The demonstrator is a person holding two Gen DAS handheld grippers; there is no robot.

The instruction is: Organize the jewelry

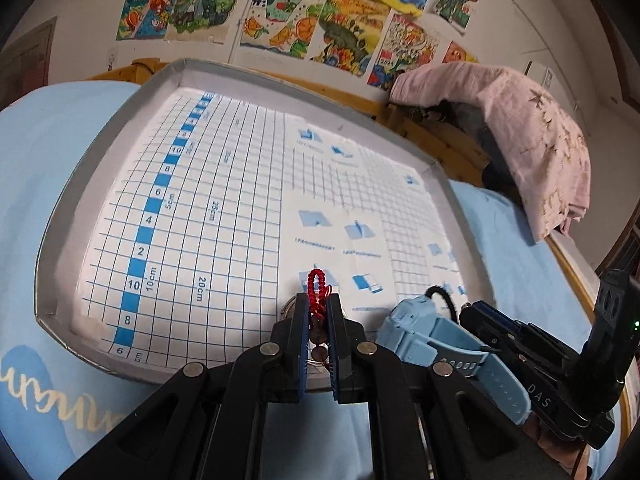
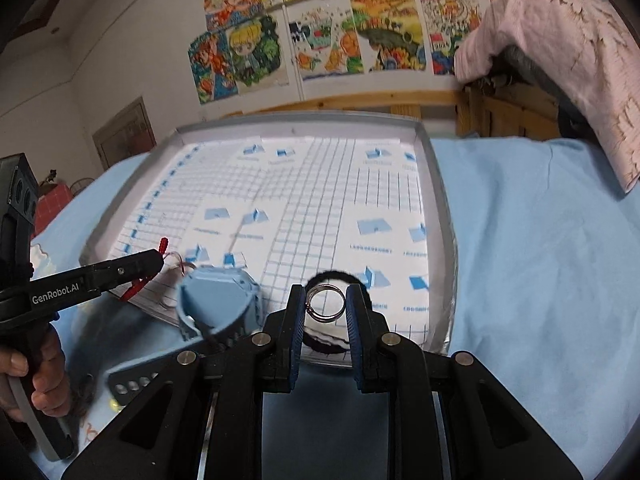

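Observation:
My left gripper point(image 1: 318, 304) is shut on a red beaded bracelet point(image 1: 317, 286) with brown beads on its cord, held above the near edge of the shallow grey tray point(image 1: 72, 184). My right gripper point(image 2: 326, 300) is shut on a silver ring point(image 2: 326, 303), held above the tray's near edge point(image 2: 440, 200). A light blue watch point(image 1: 436, 344) lies at the tray's near right corner, between the two grippers; it also shows in the right wrist view point(image 2: 218, 300). A black hair tie point(image 2: 336, 276) lies behind the ring.
The tray has a white liner with a blue grid and rests on a light blue bedsheet point(image 2: 540, 260). A pink cloth point(image 1: 532, 136) hangs over the wooden bed frame at the far right. Drawings hang on the wall point(image 1: 280, 16).

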